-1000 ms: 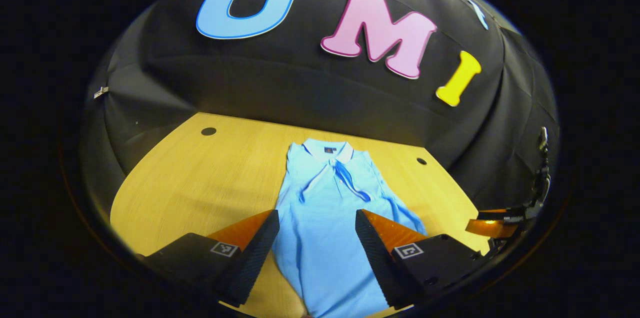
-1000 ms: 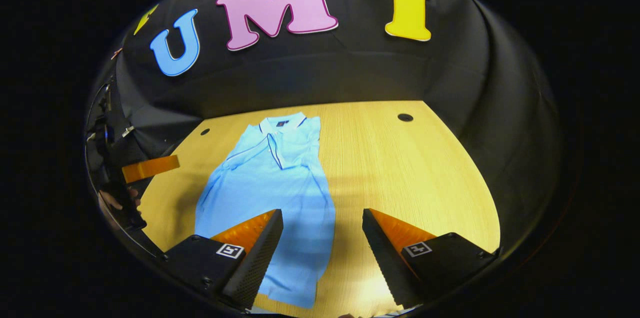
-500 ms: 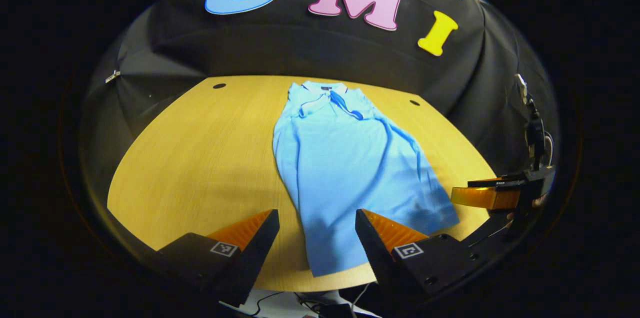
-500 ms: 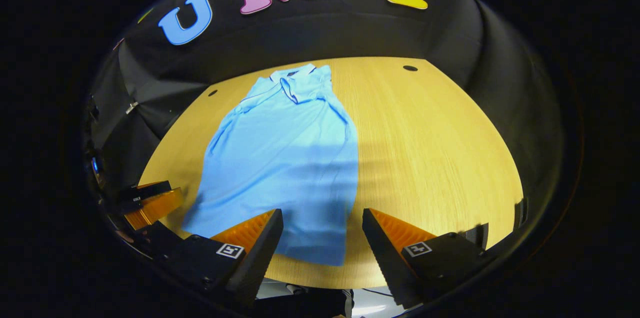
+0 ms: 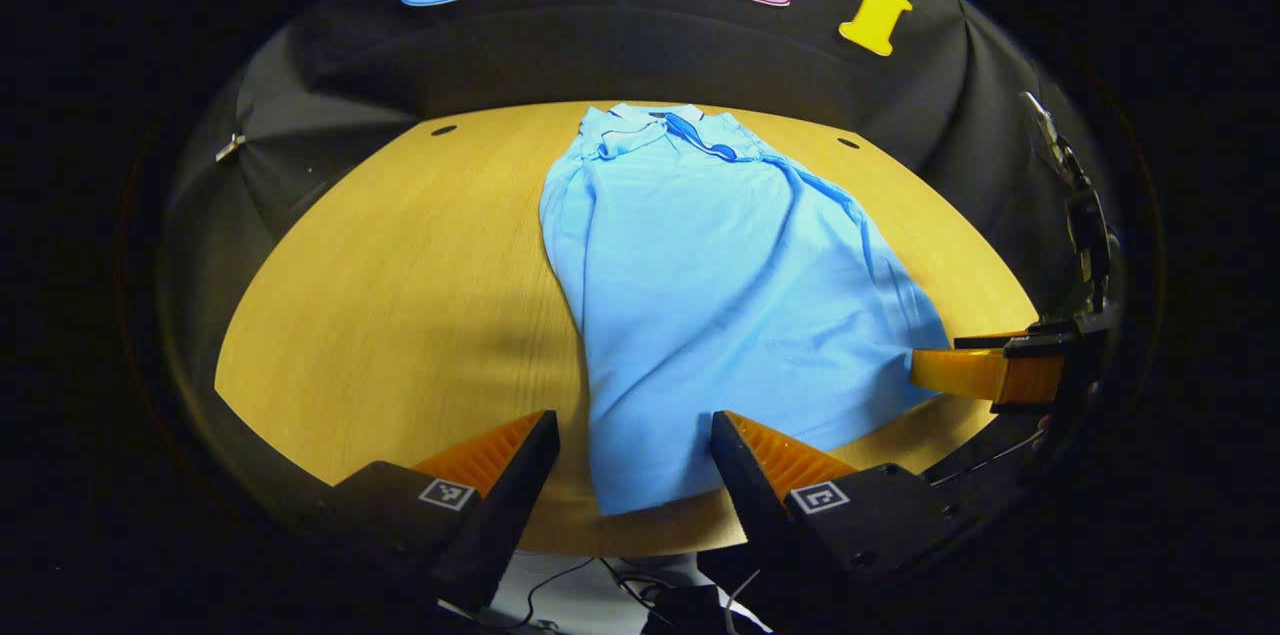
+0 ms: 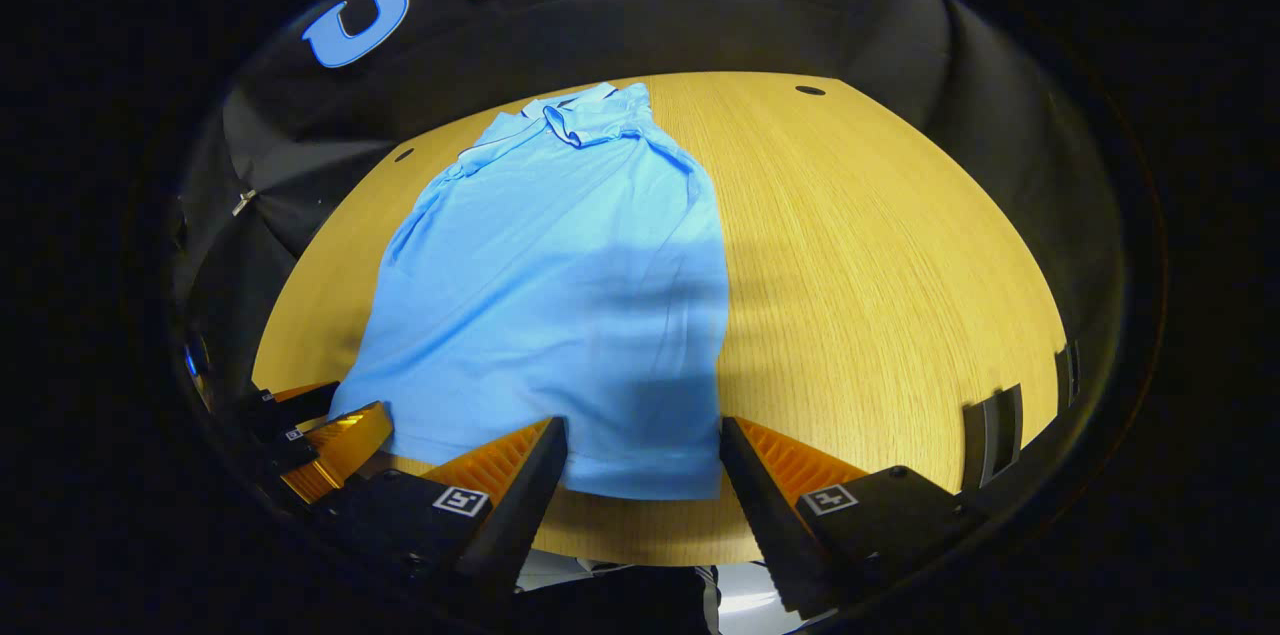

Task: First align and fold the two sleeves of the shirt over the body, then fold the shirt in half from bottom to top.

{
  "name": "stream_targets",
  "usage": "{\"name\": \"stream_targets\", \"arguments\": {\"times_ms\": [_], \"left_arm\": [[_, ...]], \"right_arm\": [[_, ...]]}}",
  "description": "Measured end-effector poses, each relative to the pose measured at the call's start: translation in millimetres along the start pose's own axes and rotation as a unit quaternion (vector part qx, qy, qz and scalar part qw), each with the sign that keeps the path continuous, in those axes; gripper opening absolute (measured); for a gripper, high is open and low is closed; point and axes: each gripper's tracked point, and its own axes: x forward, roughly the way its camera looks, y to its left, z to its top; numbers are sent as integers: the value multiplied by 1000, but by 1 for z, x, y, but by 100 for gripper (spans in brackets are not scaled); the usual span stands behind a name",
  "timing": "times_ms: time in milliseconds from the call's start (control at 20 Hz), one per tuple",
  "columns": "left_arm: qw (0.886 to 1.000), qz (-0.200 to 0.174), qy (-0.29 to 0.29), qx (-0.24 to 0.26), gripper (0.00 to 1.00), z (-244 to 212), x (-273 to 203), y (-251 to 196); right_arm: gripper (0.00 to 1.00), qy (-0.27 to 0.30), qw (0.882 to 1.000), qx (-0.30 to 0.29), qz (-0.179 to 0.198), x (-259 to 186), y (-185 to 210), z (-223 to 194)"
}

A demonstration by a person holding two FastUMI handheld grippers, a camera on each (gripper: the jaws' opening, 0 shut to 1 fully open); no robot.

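We start with the table [image 5: 380,265], a pale wooden top that carries the whole job and leaves bare wood on both sides of the garment. On it lies the shirt [image 5: 720,285], light blue, spread lengthwise with its collar [image 5: 655,120] at the far end by the booth wall and its bottom hem [image 6: 640,485] at the near edge. From how narrow it lies, we judge that the sleeves are already folded over the body, so the step in hand would be the fold from bottom to top; that would explain why both grippers sit at the hem end.

The left gripper [image 5: 635,460] is released, its jaws well apart and holding nothing, poised over the near left corner of the hem, which shows between its two fingers. The right gripper [image 6: 640,470] is likewise released and empty, with the near right corner of the hem between its fingers. In the left gripper view the right gripper [image 5: 985,370] shows from the side, just beside the shirt's right edge; in the right gripper view the left gripper [image 6: 335,440] sits by the opposite corner. We cannot tell whether any finger touches cloth yet
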Motion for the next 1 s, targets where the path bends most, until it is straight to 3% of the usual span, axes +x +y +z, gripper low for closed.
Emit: {"name": "stream_targets", "arguments": {"times_ms": [150, 200, 300, 350, 400, 450, 500, 550, 700, 1000], "left_arm": [[1000, -2, 1, 24, 99, -1, 4, -9], [1000, 0, -3, 25, 87, 1, 4, -8], [1000, -7, -7, 24, 76, 1, 5, -15], [1000, -14, -8, 25, 70, 1, 5, -19], [999, -19, -11, 25, 46, 2, 7, -24], [999, -24, -10, 25, 34, 4, 6, -28], [999, -30, -9, 23, 24, 3, 8, -30], [999, -32, -8, 16, 21, 4, 8, -32], [999, -44, 2, -11, 7, 7, 7, -32], [999, -54, -2, -4, 6, 20, -4, -31]], "right_arm": [[96, 3, 1000, -25, -17, 3, -3, -2], [92, 1, 999, -40, -26, 3, -6, -3], [75, 2, 998, -55, -26, 4, -4, -3], [80, 3, 998, -57, -15, 6, 2, -4], [60, 2, 999, -50, -13, 6, 3, -3], [41, 5, 999, -47, -10, 7, 6, -2], [33, 7, 999, -42, -8, 9, 8, -2], [13, 7, 999, -36, -5, 9, 10, -1], [7, 21, 999, -26, 5, 11, 13, -1], [5, 16, 999, -26, 26, -6, 18, 16]]}}
